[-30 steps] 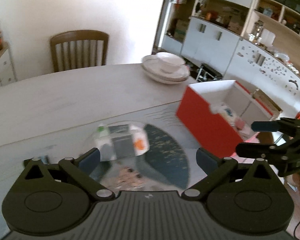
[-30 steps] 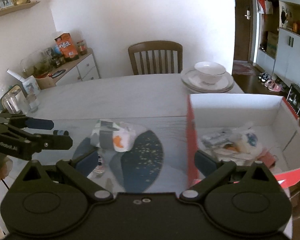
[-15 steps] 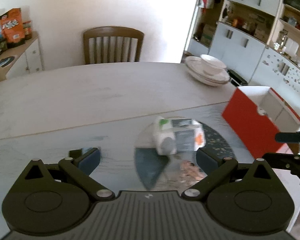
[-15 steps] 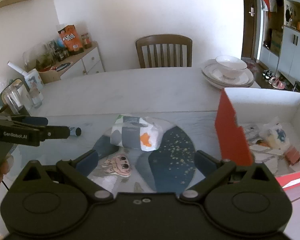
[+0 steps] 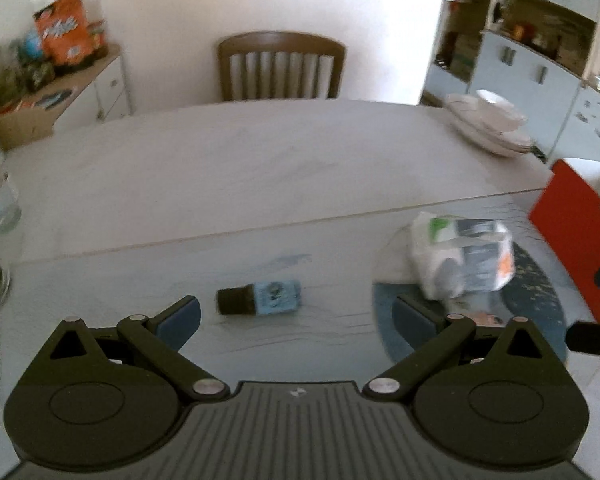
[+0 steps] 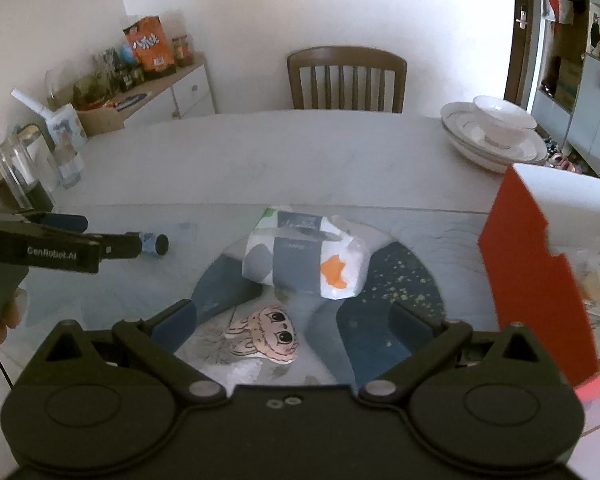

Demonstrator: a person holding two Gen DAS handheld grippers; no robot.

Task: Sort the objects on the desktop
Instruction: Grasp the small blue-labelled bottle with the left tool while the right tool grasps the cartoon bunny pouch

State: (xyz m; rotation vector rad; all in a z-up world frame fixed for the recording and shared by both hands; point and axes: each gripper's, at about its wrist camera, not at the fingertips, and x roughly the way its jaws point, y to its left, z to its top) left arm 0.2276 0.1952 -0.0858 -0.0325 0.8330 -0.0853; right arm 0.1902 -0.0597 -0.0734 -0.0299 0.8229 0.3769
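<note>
Blue-labelled bottle (image 5: 260,298) lies just ahead between the left hand-held gripper (image 5: 296,312)'s spread, empty fingers — drop low, centre across its body, then squeeze; right hand-held gripper (image 6: 294,320) hangs released too.

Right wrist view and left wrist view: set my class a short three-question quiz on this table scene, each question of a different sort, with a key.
1. True or false: the left gripper is shut on the small bottle.
2. Multiple choice: the white packet lies on A) the round mat, B) the stacked dishes, C) the chair.
3. Fill in: the box at the table's right has a ___ outer wall.

Key: 1 false, its jaws stand open with the bottle lying just ahead of them; 2 A; 3 red.
</note>
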